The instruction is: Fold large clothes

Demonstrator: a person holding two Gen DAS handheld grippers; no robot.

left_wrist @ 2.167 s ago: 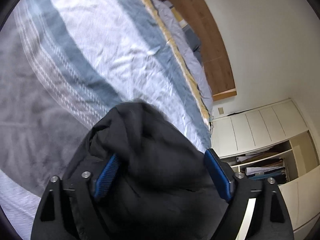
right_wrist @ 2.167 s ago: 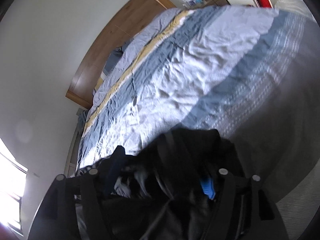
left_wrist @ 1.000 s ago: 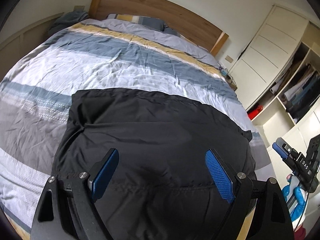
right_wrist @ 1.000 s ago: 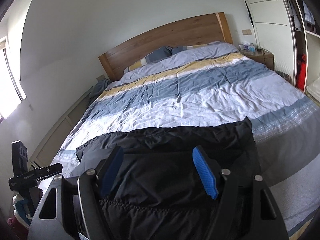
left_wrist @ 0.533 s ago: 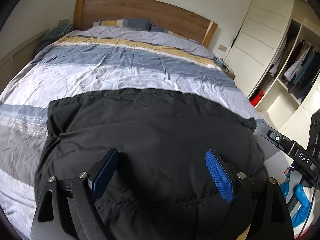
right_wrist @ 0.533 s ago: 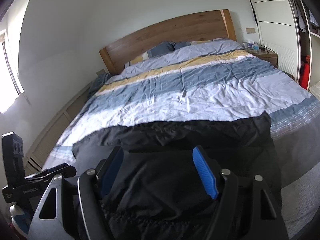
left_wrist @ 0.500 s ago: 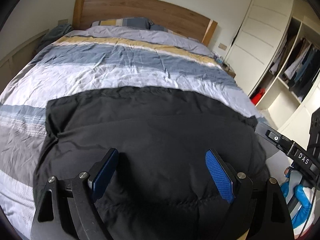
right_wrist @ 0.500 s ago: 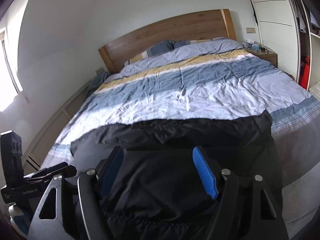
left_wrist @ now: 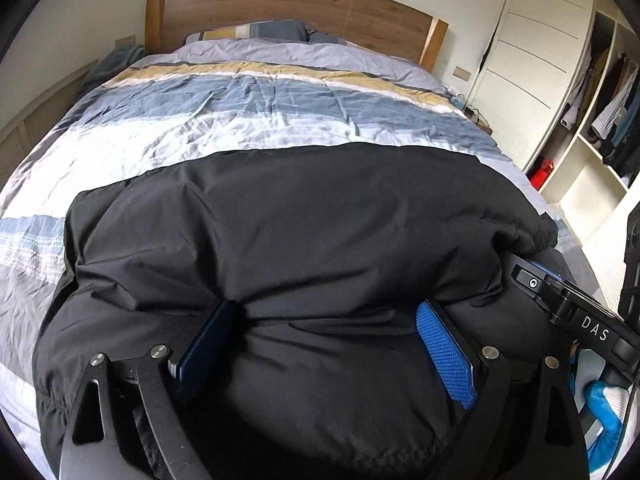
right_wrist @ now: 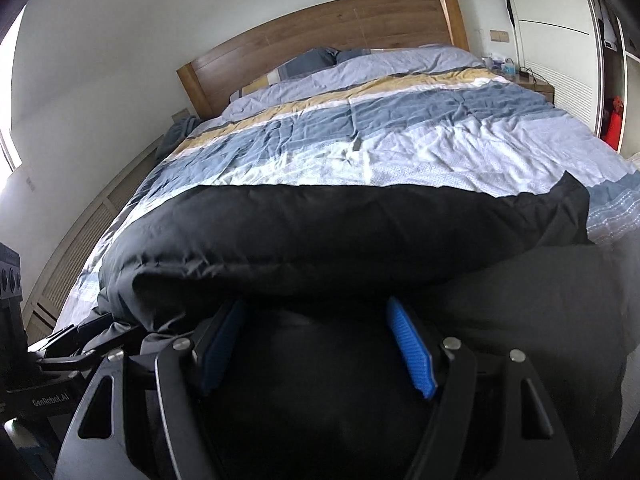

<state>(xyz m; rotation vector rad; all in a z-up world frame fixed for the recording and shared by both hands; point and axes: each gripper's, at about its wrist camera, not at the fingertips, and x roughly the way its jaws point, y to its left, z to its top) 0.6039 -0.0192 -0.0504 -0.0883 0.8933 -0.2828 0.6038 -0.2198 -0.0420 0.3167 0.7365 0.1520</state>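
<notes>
A puffy black jacket [left_wrist: 304,232] of smooth, finely creased fabric lies across the foot of the bed [left_wrist: 256,120], over its wrinkled striped duvet. Left claw [left_wrist: 320,356] and right claw [right_wrist: 316,344] are both spread, their ribbed blue pads [left_wrist: 446,356] flanking bulging folds of the jacket.

Matt black cloth jacket [left_wrist: 304,232], wooden headboard [left_wrist: 288,8]
</notes>
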